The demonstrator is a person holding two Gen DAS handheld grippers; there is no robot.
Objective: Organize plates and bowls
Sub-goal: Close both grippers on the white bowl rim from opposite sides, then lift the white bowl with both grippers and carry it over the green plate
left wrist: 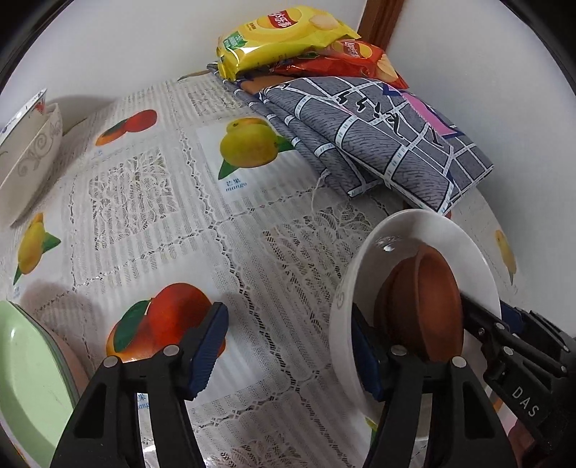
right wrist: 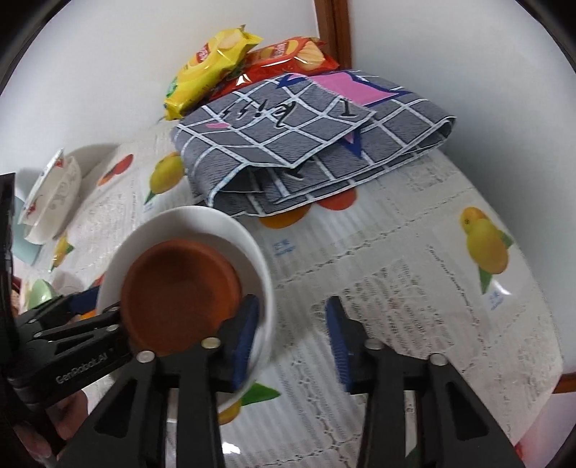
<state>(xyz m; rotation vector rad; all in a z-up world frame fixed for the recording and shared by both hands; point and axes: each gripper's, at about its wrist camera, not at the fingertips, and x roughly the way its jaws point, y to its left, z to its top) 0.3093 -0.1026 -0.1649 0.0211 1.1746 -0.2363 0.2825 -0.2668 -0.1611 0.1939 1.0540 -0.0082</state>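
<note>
A white bowl (left wrist: 414, 230) (right wrist: 201, 219) stands on the fruit-print tablecloth with a smaller brown bowl (left wrist: 432, 306) (right wrist: 180, 288) nested inside it. My left gripper (left wrist: 288, 349) is open wide. Its right finger sits inside the white bowl's wall beside the brown bowl, and its left finger hangs well outside over the cloth. My right gripper (right wrist: 293, 338) straddles the opposite side of the white rim, one pad inside by the brown bowl, the other outside with a gap to the wall. Each wrist view shows the other gripper (left wrist: 486, 306) (right wrist: 97, 302) at the bowl's far side.
A green dish (left wrist: 21, 378) lies at the lower left. Patterned white bowls (left wrist: 28, 144) (right wrist: 50, 194) are stacked by the wall. A folded grey checked cloth (left wrist: 378, 144) (right wrist: 306, 144) and chip bags (left wrist: 280, 32) fill the back corner. The table's edge (right wrist: 565, 381) runs at the right.
</note>
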